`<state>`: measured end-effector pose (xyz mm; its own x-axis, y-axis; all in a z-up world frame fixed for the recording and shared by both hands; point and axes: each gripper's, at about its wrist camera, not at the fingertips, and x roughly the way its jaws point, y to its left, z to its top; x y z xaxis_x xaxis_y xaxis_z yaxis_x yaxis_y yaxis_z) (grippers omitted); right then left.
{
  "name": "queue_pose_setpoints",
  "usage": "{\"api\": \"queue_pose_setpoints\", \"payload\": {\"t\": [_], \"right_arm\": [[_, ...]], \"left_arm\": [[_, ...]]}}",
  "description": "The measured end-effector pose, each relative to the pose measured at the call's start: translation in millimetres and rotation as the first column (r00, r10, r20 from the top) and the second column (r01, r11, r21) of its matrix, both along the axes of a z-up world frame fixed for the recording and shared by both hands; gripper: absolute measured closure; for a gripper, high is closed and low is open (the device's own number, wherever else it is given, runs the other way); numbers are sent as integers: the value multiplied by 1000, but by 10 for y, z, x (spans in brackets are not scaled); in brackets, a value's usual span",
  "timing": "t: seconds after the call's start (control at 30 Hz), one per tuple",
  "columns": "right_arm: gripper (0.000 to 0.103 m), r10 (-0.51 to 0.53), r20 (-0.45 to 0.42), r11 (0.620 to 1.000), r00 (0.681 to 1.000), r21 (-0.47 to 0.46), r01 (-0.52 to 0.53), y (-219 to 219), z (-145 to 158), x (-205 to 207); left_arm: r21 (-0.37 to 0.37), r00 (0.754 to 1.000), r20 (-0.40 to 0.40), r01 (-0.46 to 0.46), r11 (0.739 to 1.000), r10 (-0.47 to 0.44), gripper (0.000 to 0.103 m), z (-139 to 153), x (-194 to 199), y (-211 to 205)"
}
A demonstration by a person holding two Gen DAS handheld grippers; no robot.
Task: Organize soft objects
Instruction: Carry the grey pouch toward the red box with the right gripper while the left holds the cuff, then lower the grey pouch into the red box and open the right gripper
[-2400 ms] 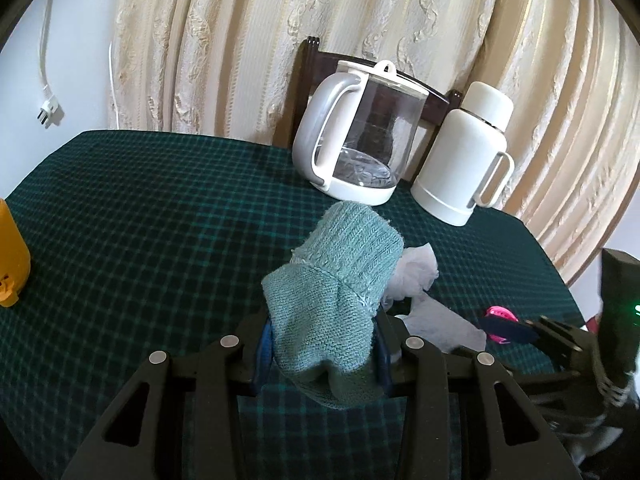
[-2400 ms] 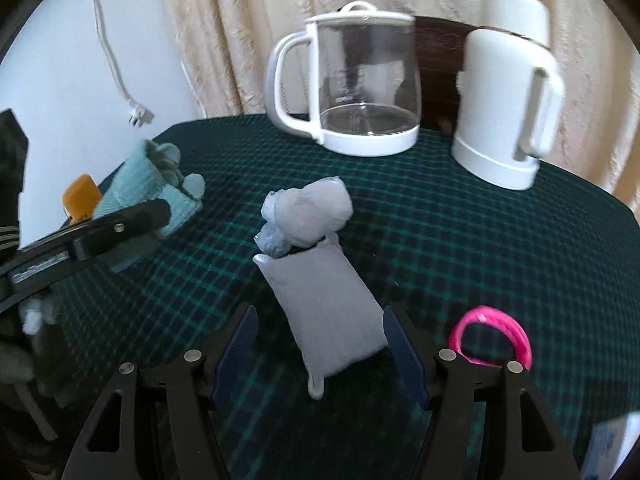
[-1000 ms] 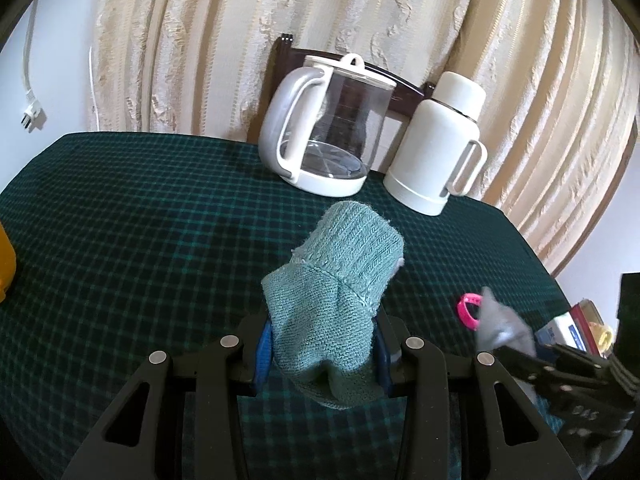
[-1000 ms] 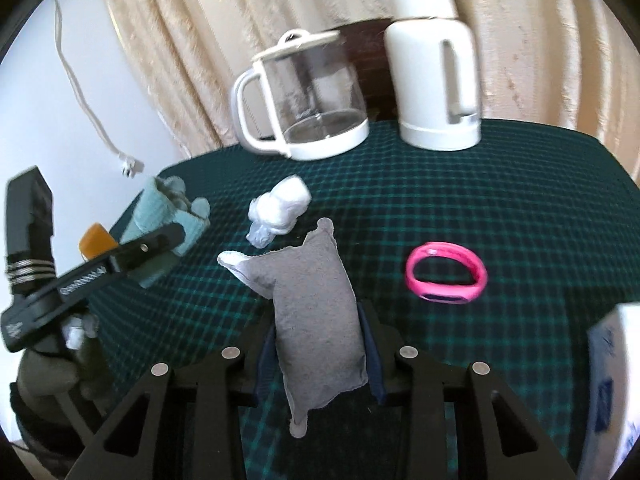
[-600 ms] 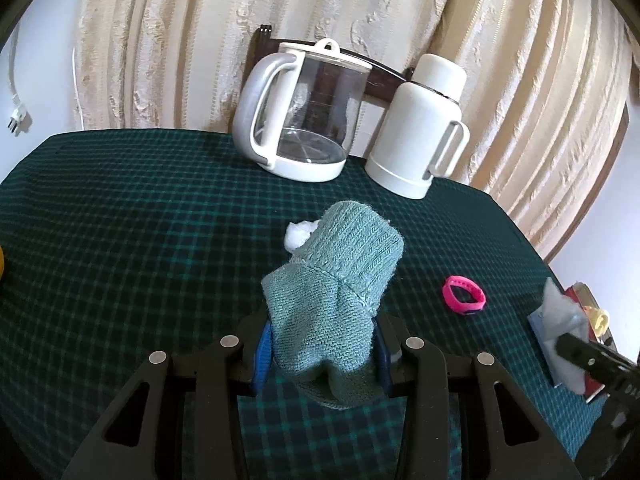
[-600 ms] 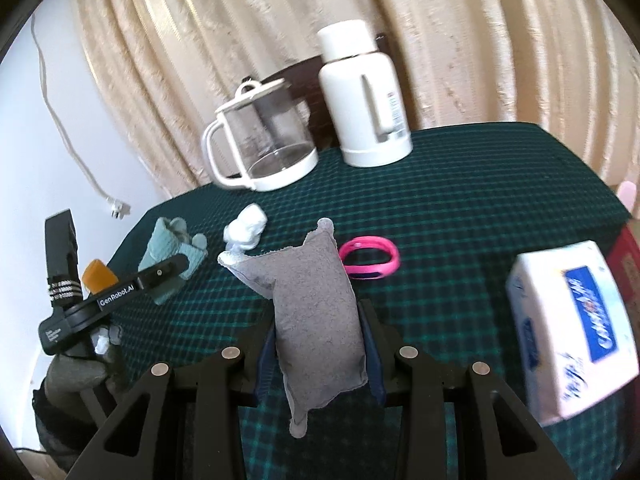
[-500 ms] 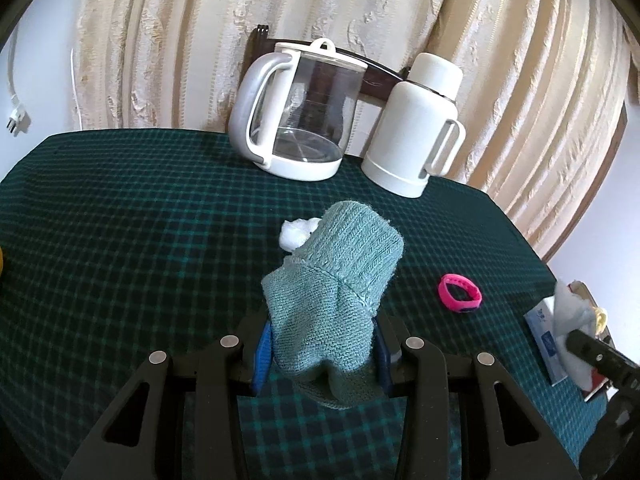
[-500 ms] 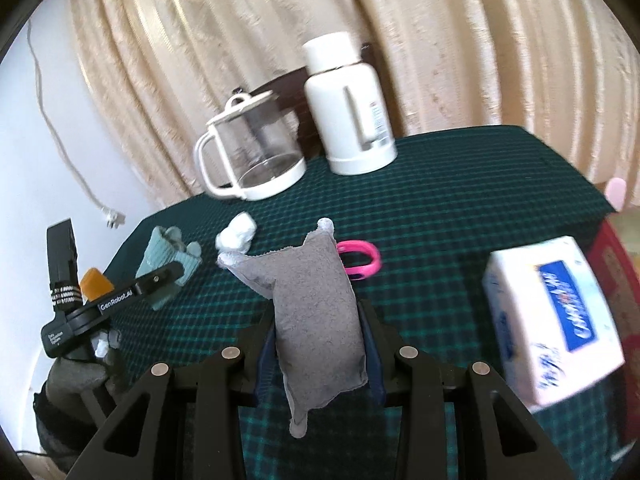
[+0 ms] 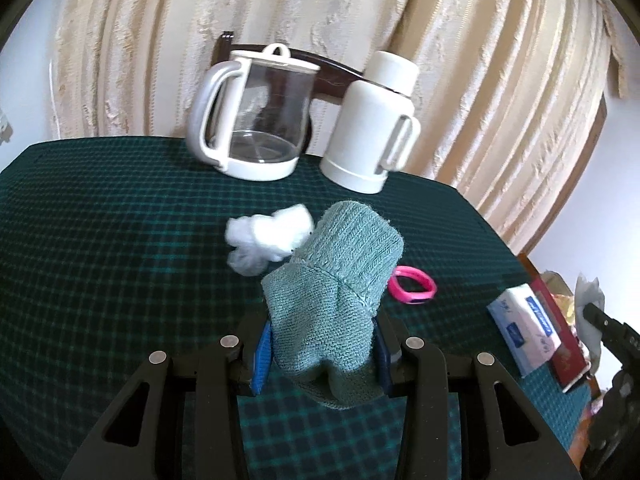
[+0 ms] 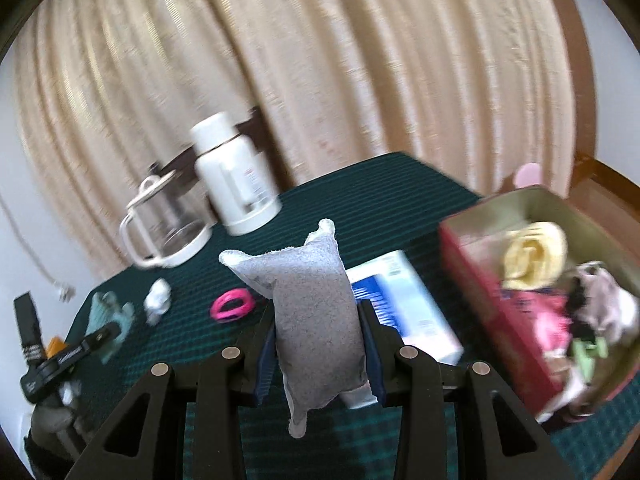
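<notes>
Left wrist view: left tongs are clamped on a green knitted sock, soft and light, bulging above the counter; gripping mid-body suits it. Right wrist view: right tongs pinch a limp grey pouch, light-looking, near the open box of soft things.

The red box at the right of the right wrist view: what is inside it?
The red box holds soft items: a rolled yellow cloth, pink fabric, a greyish bundle and something pale green. The picture is blurred, and whatever lies beneath them is covered.
</notes>
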<state>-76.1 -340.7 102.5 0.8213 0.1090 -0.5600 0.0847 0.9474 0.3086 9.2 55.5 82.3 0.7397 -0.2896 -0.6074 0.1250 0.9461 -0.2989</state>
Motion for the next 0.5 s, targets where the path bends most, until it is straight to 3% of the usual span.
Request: {"api": "queue_pose_setpoints", "payload": {"t": [0.5], "right_arm": [[63,-300,-16,954,954,5,300,-927,-81,-281]], "left_arm": [[-15,996,20,92,996,-92,62,171,-51,-492]]}}
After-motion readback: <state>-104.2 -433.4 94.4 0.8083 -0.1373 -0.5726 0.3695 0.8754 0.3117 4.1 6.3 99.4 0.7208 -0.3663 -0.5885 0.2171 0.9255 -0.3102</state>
